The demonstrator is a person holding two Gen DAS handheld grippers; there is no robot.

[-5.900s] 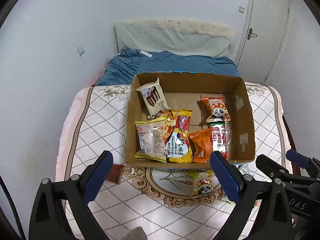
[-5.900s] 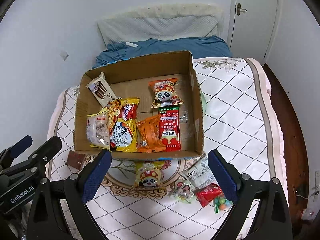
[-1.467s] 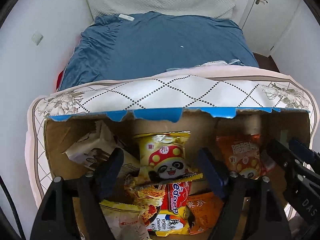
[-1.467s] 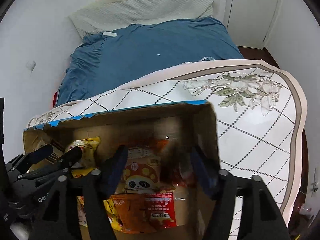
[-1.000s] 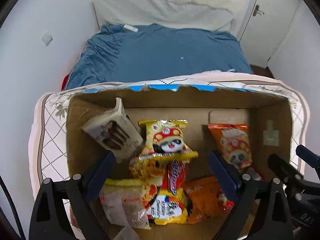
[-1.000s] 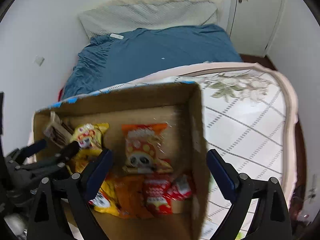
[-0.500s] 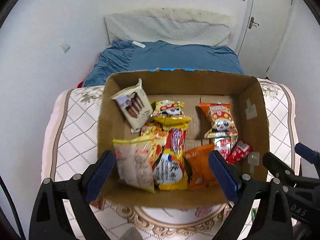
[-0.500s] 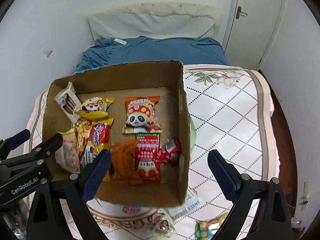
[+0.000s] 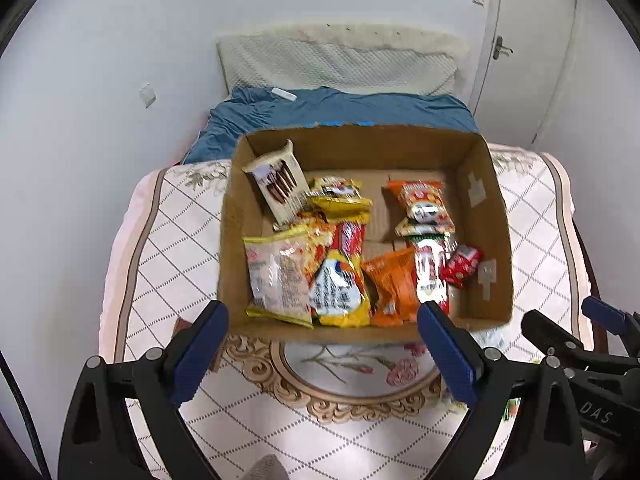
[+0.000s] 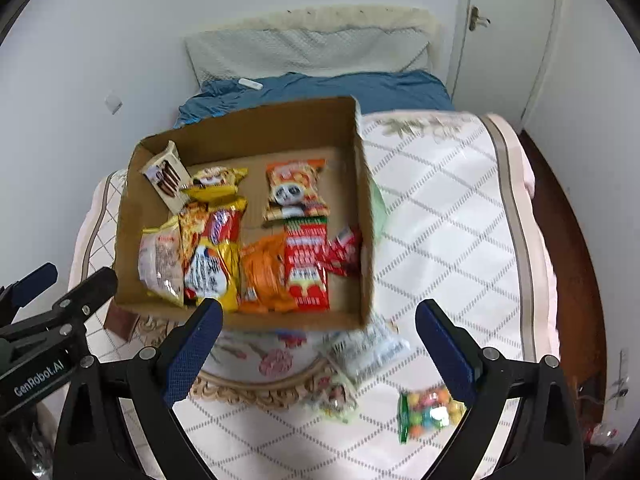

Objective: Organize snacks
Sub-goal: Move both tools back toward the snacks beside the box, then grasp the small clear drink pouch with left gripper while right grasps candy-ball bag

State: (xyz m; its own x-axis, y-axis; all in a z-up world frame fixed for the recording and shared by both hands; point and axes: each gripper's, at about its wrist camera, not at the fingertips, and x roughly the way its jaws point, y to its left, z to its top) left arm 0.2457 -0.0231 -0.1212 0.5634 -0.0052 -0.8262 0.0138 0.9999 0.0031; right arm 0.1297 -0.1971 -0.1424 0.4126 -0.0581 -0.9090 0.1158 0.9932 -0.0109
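An open cardboard box [image 9: 486,216] [image 10: 366,216] on the quilted tabletop holds several snack packs: a chocolate biscuit pack [image 9: 280,184], a yellow panda pack [image 9: 340,196], an orange panda pack [image 10: 296,190] and a small red pack [image 9: 464,264]. My left gripper [image 9: 322,312] hangs open and empty above the box's near wall. My right gripper [image 10: 318,308] is likewise open and empty, just right of the left one [image 10: 60,292]. Loose in front of the box lie a clear white packet [image 10: 368,348], a small pale packet [image 10: 334,396] and a colourful candy bag [image 10: 428,416].
A small brown item [image 10: 120,322] lies by the box's near left corner. Behind the table is a bed with a blue cover [image 9: 340,108]. A white wall stands on the left and a door [image 10: 504,32] at the back right. The cloth right of the box [image 10: 452,220] is bare.
Both grippers have drawn back and risen from inside the box to its near side. The yellow panda pack and the small red pack now lie in the box.
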